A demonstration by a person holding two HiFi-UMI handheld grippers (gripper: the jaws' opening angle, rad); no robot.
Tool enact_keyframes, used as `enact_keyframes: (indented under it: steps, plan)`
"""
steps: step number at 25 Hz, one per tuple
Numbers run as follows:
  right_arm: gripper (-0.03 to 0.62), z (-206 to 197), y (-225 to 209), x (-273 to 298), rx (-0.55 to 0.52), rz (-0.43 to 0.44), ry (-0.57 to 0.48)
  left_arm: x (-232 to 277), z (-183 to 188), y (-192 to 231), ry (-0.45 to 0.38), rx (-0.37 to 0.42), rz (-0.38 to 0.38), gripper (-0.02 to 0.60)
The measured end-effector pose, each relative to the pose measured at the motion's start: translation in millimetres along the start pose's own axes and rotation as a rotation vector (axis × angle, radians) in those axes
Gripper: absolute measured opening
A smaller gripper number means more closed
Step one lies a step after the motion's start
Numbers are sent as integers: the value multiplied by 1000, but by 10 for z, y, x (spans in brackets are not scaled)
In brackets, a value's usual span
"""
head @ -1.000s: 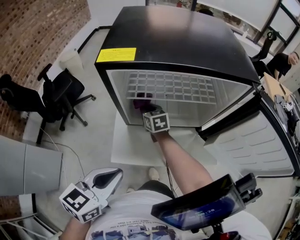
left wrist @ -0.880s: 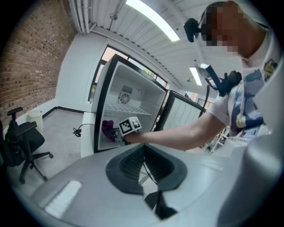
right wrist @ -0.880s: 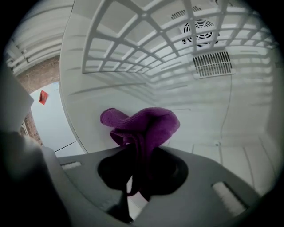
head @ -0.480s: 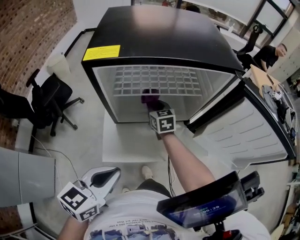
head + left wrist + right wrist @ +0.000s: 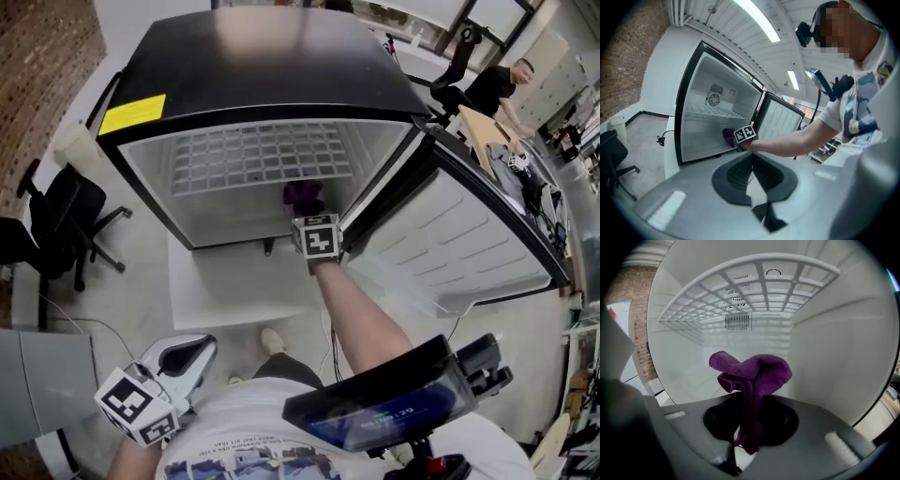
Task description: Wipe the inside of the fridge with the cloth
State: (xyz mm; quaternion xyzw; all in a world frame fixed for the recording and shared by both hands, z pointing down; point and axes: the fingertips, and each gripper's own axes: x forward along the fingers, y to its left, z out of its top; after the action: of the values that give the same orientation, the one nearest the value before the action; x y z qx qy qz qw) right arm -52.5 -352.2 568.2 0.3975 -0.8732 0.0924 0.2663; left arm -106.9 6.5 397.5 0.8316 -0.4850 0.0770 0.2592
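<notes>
"Head view: what might go wrong?"
"The purple cloth (image 5: 302, 195) is low inside the fridge (image 5: 281, 56), toward its right wall. The open door (image 5: 469, 234) stands just right of the arm, so a wide sweep could bump it."
"Left gripper view?"
"The left gripper (image 5: 751, 168) hangs near the body, jaws together on nothing."
"Right gripper view?"
"The right gripper (image 5: 747, 432) pinches 1 fold of soft, napped fabric. The bunched rest could pull free on the smooth white liner or snag the grid shelf (image 5: 750, 282)."
</notes>
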Motion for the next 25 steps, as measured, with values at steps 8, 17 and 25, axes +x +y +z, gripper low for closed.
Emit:
enact_keyframes:
  steps: [8,17,25]
  plan:
    - [67,-234,373,168,21,70,81,-47,5,78,-11,-13,26,5]
    - [67,-118,1258,210,-17,218,41,-162,-48,107,-29,-26,50,5]
    - [67,25,2288,221,-3,416,34,-411,-123,206,-50,-43,116,5]
